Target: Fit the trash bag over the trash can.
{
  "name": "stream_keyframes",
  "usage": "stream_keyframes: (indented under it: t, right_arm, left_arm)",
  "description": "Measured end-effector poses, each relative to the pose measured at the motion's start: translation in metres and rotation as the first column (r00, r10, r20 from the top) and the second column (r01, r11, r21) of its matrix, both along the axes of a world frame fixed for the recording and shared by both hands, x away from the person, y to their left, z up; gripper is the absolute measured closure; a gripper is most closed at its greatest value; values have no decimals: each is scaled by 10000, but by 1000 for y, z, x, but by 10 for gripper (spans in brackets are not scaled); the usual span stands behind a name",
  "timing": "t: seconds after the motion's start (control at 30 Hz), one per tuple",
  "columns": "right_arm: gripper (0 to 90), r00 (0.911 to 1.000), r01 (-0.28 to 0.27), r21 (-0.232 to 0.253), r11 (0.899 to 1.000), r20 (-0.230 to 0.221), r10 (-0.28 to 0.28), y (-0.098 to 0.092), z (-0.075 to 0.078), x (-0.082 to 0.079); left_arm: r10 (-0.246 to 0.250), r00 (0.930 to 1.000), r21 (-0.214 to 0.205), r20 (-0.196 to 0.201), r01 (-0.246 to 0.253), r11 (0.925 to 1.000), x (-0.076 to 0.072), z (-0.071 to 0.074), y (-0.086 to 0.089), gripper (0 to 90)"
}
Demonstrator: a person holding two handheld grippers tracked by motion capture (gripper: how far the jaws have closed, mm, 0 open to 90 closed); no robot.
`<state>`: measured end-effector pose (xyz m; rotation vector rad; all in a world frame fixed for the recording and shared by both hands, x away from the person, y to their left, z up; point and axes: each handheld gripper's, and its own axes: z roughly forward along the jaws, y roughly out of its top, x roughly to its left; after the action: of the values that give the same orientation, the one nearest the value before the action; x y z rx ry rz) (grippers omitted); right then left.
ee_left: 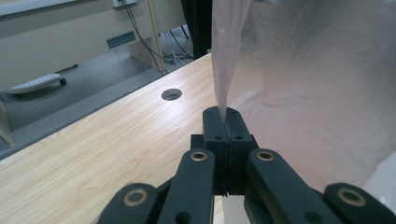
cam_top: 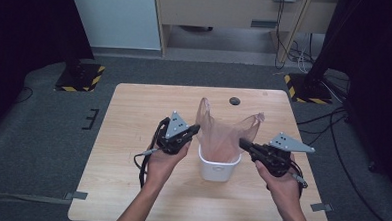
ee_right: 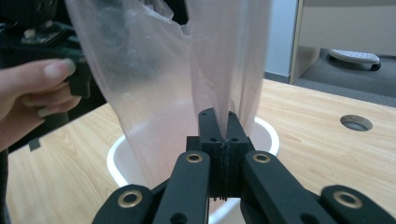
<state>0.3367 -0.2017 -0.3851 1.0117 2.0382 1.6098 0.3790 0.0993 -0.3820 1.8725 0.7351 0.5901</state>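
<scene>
Both hands reach inward, left gripper (cam_top: 195, 129) and right gripper (cam_top: 242, 142) each clamped on the plastic bag (cam_top: 223, 136).

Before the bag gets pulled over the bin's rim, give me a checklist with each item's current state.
1. Left gripper shut on the plastic bag: ok, film pinched between the jaws.
2. Right gripper shut on the bag: ok, film pinched between the jaws.
3. Bag's bottom inside the white bin: ok.
4. Bin upright on the table: ok.
5. Bag mouth spread wide enough to clear the rim: cannot tell.
6. Film free of tears: cannot tell.
</scene>
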Motion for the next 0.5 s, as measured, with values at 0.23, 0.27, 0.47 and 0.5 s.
stream_keyframes:
  t: [0.23,0.27,0.47,0.5]
  right_arm:
    - [900,9994,-255,-181,9995,-253,250,-11,-8,-6]
    - [900,9991,-310,-255,9992,-294,302,-12,-9,-7]
    - [900,9970,-528,-570,9970,-591,494,-19,-20,-11]
    - [900,9964,-576,-598,9965,-660,537,-20,-21,-12]
  left_arm:
    - [211,9996,218,-191,-207,9995,9,-2,4,900]
    - [230,9995,282,-200,-224,9993,11,-2,4,900]
    - [334,9986,831,-406,-300,9961,23,-7,-2,900]
    - [316,9984,939,-476,-270,9952,24,-9,-3,900]
